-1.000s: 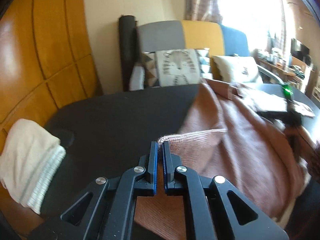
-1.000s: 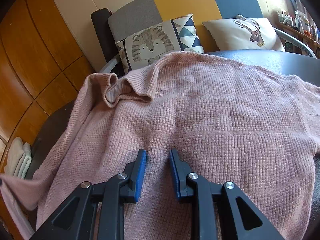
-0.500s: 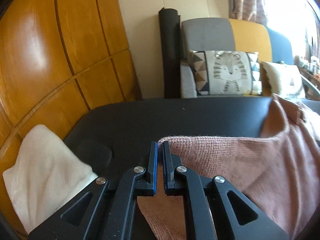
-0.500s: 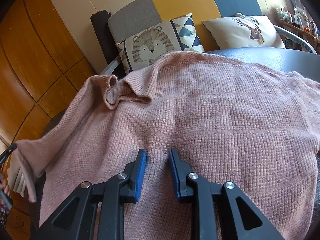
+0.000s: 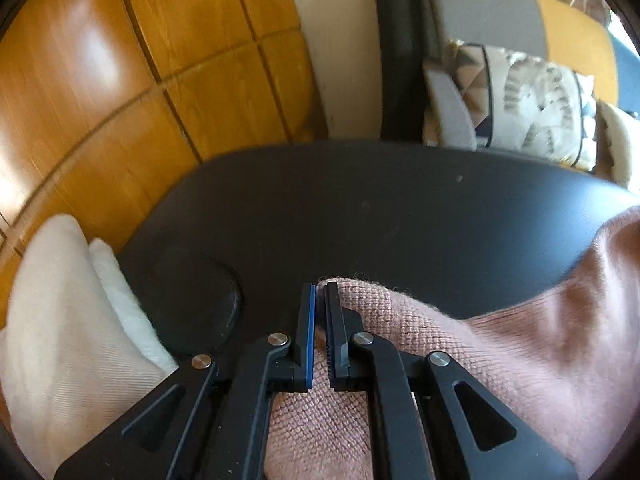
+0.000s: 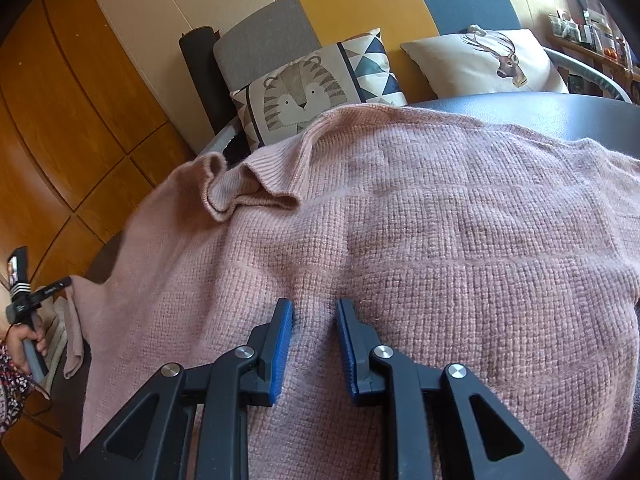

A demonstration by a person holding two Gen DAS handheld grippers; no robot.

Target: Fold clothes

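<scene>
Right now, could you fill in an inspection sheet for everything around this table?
Surface: dark table, partly bare.
Job's things: pink knit sweater spread on it, collar rumpled.
Clutter: cream folded cloth at table's left edge.
Grippers: left tongs shut on a sweater edge; right tongs open, resting on the knit.
Cables: nothing seen.
Surroundings: wood panelling, sofa, tiger cushion, deer cushion.

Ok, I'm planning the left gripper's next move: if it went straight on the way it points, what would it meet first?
Probably nothing at once: the left gripper, shut on the pink sweater's edge, points across bare dark table. Beyond lies the wall beside the sofa, though depth is unclear.
</scene>
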